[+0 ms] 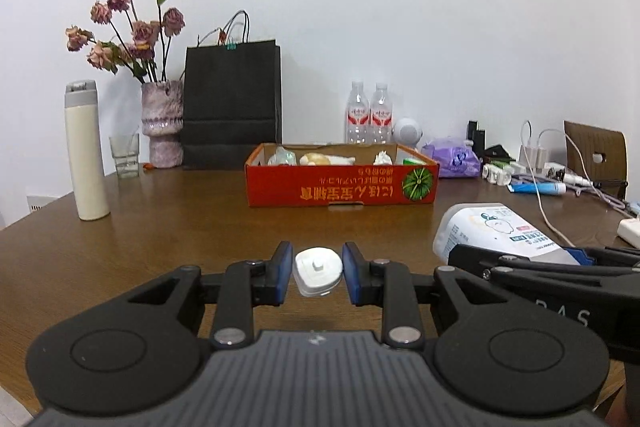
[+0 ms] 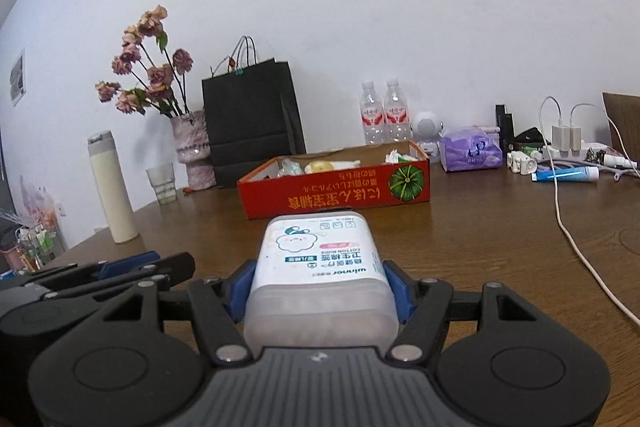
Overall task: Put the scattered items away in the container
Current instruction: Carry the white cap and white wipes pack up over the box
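The left gripper (image 1: 318,273) has its fingers closed on a small white cap-like piece (image 1: 318,270); the right gripper (image 2: 320,291) clamps a cotton-bud box (image 2: 320,267). Both hang above the counter (image 1: 200,211), short of the red cardboard tray (image 1: 340,189). The smooth box may slip; the tray's near wall could catch either load.

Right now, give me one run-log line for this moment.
left gripper: shut on white plug | right gripper: shut on cotton-bud box | red box: ahead on table, partly filled | phase: carrying

Brown wood table (image 1: 168,227) w/ red box (image 1: 340,183), thermos (image 1: 86,151), glass (image 1: 126,155), vase (image 1: 162,123).
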Demonstrator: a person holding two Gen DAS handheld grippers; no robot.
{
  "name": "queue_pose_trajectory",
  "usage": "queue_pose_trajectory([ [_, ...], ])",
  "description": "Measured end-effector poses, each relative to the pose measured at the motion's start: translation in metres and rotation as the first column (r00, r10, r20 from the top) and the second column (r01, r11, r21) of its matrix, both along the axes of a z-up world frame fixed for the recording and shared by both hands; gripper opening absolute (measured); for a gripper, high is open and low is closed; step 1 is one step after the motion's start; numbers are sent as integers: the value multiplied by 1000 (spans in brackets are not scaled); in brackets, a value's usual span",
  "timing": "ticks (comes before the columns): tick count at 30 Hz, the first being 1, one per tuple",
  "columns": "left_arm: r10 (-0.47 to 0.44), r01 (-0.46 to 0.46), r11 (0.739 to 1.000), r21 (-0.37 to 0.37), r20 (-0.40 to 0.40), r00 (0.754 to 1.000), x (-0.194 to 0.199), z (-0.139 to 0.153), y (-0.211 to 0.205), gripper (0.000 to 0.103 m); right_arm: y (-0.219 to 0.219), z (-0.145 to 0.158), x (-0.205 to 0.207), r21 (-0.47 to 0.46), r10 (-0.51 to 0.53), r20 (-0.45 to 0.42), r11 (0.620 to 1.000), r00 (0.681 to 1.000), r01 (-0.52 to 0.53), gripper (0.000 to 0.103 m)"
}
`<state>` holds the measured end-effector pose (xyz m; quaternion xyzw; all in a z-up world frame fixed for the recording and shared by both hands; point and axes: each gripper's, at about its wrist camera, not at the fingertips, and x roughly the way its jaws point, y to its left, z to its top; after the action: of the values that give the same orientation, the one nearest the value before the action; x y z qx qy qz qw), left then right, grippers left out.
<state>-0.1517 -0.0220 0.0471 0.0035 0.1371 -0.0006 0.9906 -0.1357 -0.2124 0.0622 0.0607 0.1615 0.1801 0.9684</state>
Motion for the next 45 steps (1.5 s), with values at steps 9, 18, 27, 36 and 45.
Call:
queue_pose_trajectory([
  [9, -28, 27, 999, -28, -24, 999, 33, 10, 0, 28, -9, 11, 31, 29, -2, -6, 1000, 1000, 2, 65],
  [18, -111, 97, 985, -145, -90, 990, 166, 56, 25, 28, -28, 67, 147, -4, 2, 9, 1000, 1000, -2, 65],
  [27, -155, 110, 976, -189, -244, 957, 325, 71, 25, 28, -12, 101, 321, -2, 26, -138, 1000, 990, -26, 65],
  [36, -113, 29, 982, -187, -456, 883, 419, 31, 39, 28, 58, 64, 433, -87, 90, -410, 987, 908, -137, 65],
  [45, -103, -4, 974, -226, -460, 882, 431, 23, 64, 49, 96, 15, 481, -83, 60, -590, 987, 806, -134, 66],
])
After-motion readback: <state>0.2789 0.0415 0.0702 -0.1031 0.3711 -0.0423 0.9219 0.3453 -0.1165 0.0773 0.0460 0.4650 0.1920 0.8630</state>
